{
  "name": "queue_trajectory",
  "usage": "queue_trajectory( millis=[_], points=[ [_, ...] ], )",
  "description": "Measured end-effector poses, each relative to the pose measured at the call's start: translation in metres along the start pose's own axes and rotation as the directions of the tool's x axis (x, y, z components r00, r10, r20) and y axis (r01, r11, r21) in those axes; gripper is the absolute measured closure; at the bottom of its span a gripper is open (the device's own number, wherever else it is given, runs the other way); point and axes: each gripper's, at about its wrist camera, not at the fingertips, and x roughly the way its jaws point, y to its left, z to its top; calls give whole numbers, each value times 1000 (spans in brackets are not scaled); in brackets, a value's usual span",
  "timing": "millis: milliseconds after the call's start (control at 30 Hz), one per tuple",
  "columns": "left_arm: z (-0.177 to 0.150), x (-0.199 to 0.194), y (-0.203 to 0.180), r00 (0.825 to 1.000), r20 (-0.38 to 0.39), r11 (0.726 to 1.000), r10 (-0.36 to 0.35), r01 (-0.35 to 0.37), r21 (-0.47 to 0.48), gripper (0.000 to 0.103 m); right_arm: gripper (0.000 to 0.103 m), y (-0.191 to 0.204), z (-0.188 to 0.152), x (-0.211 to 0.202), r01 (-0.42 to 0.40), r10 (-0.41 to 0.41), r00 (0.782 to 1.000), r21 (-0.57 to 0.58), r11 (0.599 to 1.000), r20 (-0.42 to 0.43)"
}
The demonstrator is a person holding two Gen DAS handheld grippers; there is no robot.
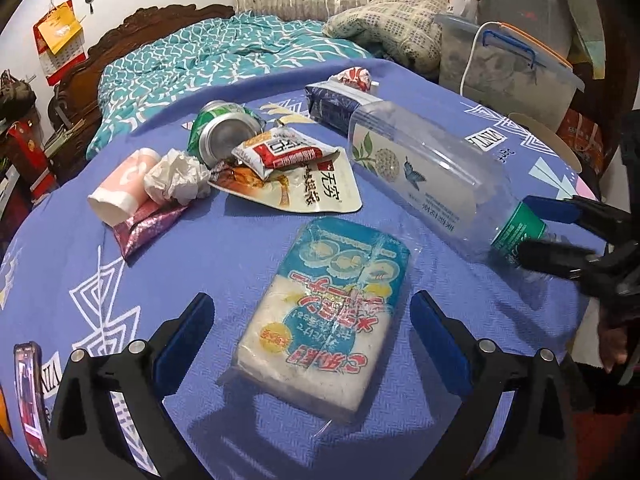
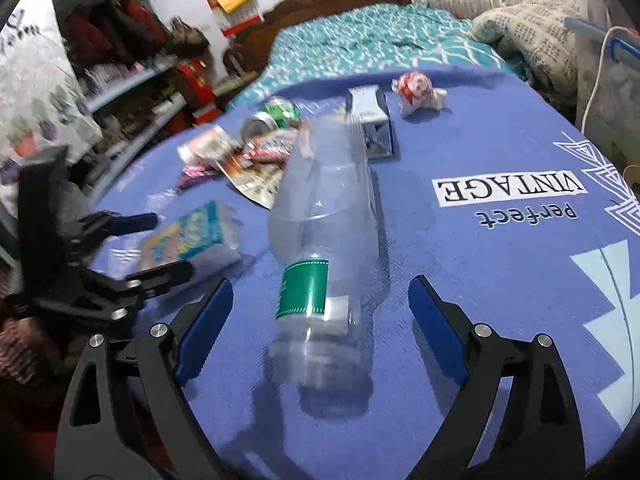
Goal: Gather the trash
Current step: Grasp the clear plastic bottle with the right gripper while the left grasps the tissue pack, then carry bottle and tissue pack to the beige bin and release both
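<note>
My left gripper point(image 1: 312, 312) is open, its fingers either side of a wrapped white sponge pack point(image 1: 320, 312) lying on the blue tablecloth point(image 1: 200, 248). My right gripper point(image 2: 320, 304) is open around the neck end of a clear plastic bottle point(image 2: 320, 240) lying on its side; the bottle point(image 1: 424, 168) and right gripper point(image 1: 560, 228) also show in the left view. The left gripper point(image 2: 160, 244) and sponge pack point(image 2: 192, 236) show at left in the right view. Further back lie a crushed green can point(image 1: 224, 128), snack wrappers point(image 1: 296, 172), crumpled tissue point(image 1: 176, 176), a paper cup point(image 1: 120, 188), a dark carton point(image 1: 340, 104) and a red-white wad point(image 1: 356, 76).
A phone point(image 1: 28, 400) lies at the table's left edge. A clear storage box point(image 1: 508, 68) stands at the back right. A bed with a teal quilt point(image 1: 224, 52) lies behind the table. Cluttered shelves point(image 2: 132, 72) stand to the left.
</note>
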Motion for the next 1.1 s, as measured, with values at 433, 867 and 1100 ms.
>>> queue_trajectory(
  millis=[433, 867, 1100],
  points=[
    [2, -18, -7, 983, 64, 985, -171, 173, -19, 40, 60, -49, -26, -37, -178, 168, 983, 197, 964, 68],
    [140, 29, -159, 890, -40, 855, -453, 447, 264, 39, 60, -210, -63, -126, 0, -194, 950, 624, 781, 243],
    [223, 90, -303, 824, -196, 739, -532, 564, 369, 38, 60, -299, -80, -146, -65, -249, 934, 807, 586, 255]
  ],
)
